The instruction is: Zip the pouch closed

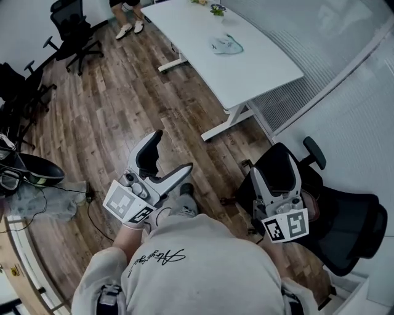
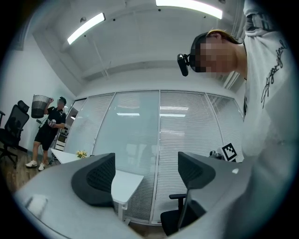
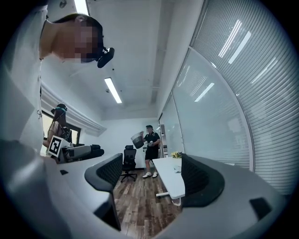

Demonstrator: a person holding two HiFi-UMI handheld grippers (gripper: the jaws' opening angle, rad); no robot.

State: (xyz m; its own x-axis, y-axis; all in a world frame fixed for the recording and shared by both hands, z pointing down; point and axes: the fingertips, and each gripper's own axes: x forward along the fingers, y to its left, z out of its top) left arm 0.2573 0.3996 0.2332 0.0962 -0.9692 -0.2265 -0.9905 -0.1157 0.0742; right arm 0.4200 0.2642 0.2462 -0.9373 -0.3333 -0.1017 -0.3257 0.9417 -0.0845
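Left gripper point(image 1: 172, 151) and right gripper point(image 1: 277, 177) were held near the person's chest, jaws wide apart, empty; teal pouch point(image 1: 226, 44) lay on far table point(image 1: 265, 71).

I see a white table point(image 1: 258, 67) standing on the wood floor point(image 1: 123, 111). A pouch point(image 1: 227, 44) and a plant point(image 1: 217, 10) sit on it.

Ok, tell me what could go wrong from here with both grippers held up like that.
1. The left gripper and right gripper are open and empty, well away from the white table. The teal-and-white item on it is too small to confirm as the pouch.
2. The black office chair is close beside the right gripper and could get knocked.
3. A person near the table's far end might get in the way.
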